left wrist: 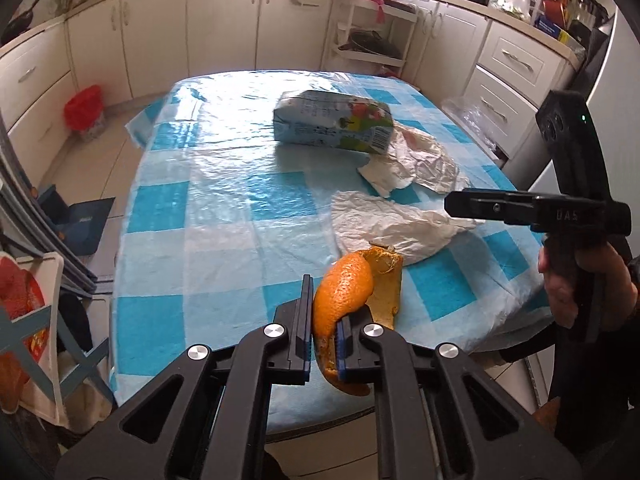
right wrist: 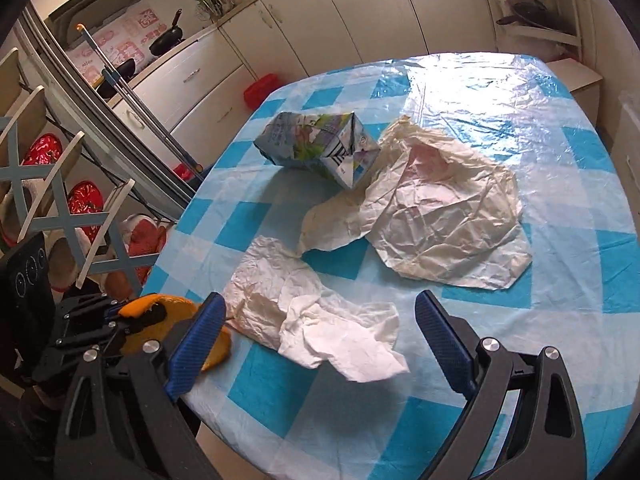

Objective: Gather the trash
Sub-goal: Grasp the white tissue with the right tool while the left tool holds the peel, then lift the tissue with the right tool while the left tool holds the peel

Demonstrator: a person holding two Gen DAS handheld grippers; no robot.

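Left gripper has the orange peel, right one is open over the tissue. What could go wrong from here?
1. The orange peel is pinched only at its lower part by the left gripper; it might slip or tear.
2. The right gripper is open near the crumpled tissue; closing could snag the loose plastic table cover.
3. The carton touches the wrinkled paper; pulling it may shift the carton.

A table under a glossy blue-and-white checked cover fills the middle of a kitchen, bright glare lying on its far end. Cream cabinets wrap around beyond the table, with a white open rack just behind its far edge. Pale floor tiles and a red bin lie left of the table.
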